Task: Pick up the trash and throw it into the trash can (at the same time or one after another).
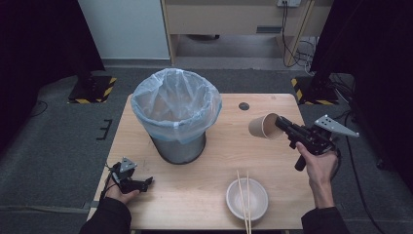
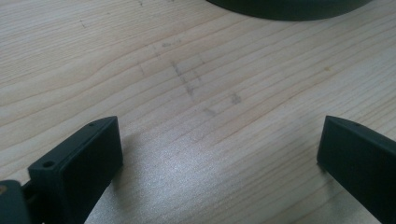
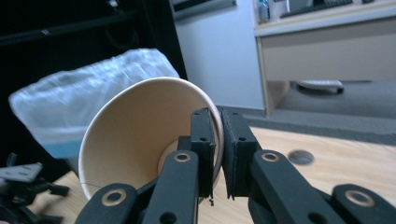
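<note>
While right claw [image 3: 217,154] pinches, cup [image 3: 140,135] base hidden

The bench [image 1: 204,161] is lit softly from above, dark curtains sit on both sides of it, and the bin bag [image 3: 93,93] looks blurry.

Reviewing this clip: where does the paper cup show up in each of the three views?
High view: paper cup right of centre, tipped on its side above the table, rim pinched by the right gripper.
Left gripper view: not in it; open jaws over bare table.
Right gripper view: cup centre-left, mouth toward the camera, rim between the jaws.
Shared landmark: the lined bin, left of the cup in the high view, behind it in the right gripper view.
</note>
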Available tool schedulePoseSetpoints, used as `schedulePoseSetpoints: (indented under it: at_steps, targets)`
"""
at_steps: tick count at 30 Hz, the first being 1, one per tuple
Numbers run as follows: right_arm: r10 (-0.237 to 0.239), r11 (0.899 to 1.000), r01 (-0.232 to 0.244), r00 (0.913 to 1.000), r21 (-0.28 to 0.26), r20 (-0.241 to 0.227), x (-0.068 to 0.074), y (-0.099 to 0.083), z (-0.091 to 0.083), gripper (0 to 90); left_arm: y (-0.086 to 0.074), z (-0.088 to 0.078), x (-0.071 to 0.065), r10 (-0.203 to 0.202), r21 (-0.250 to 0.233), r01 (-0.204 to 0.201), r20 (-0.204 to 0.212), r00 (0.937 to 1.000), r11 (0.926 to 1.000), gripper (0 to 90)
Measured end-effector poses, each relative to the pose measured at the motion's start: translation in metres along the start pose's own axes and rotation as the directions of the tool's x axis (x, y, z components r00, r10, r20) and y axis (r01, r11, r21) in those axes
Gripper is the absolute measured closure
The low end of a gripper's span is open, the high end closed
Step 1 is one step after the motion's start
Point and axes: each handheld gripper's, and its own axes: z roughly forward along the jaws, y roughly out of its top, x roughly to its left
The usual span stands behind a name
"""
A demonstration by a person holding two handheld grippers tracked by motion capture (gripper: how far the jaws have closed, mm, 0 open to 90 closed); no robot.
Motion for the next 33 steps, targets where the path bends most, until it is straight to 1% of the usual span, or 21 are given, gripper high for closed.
schedulePoseSetpoints:
  at_steps: [7,10,14,17,20,22,24,27,33]
  targets:
    - [-0.014,0.998,0.013,0.9996,-0.056,-0.025,0.012,0.012,-0.001,84.4,0.0,0.0,0.0,-0.001,0.0,0.001,0.0,1.0,1.0,0.0]
    - [-0.002,0.996,-0.002,0.9988,-0.094,-0.049,0.018,0.02,0.0,84.4,0.001,0.001,0.0,-0.002,0.001,0.002,-0.002,1.0,1.0,0.0]
    - [-0.006,0.993,-0.001,0.9979,-0.117,-0.065,0.027,0.024,0.003,84.5,0.001,0.001,0.0,-0.001,0.0,0.001,0.0,1.0,1.0,0.0]
    - [-0.01,0.99,-0.002,0.9968,-0.144,-0.079,0.032,0.03,0.004,84.5,0.001,0.001,0.0,-0.001,0.0,0.001,0.001,1.0,1.0,0.0]
    - [-0.005,0.985,-0.012,0.9952,-0.17,-0.098,0.036,0.037,0.006,84.5,0.001,0.001,0.0,-0.001,0.0,0.001,0.001,1.0,1.0,0.0]
    - [-0.011,0.983,-0.007,0.9949,-0.182,-0.1,0.039,0.042,0.008,84.5,0.001,0.001,0.0,0.0,0.0,0.0,0.001,1.0,1.0,0.0]
    - [-0.007,0.979,-0.016,0.9936,-0.203,-0.113,0.043,0.046,0.01,84.5,0.001,0.001,0.0,0.0,0.0,0.0,0.001,1.0,1.0,0.0]
    - [-0.012,0.977,-0.015,0.9923,-0.215,-0.123,0.047,0.051,0.014,84.5,0.001,0.001,0.0,0.0,0.0,0.0,0.0,1.0,1.0,0.0]
    - [-0.015,0.975,-0.016,0.9904,-0.222,-0.138,0.054,0.059,0.025,84.5,0.001,0.001,0.0,0.002,0.001,-0.002,0.001,1.0,1.0,0.0]
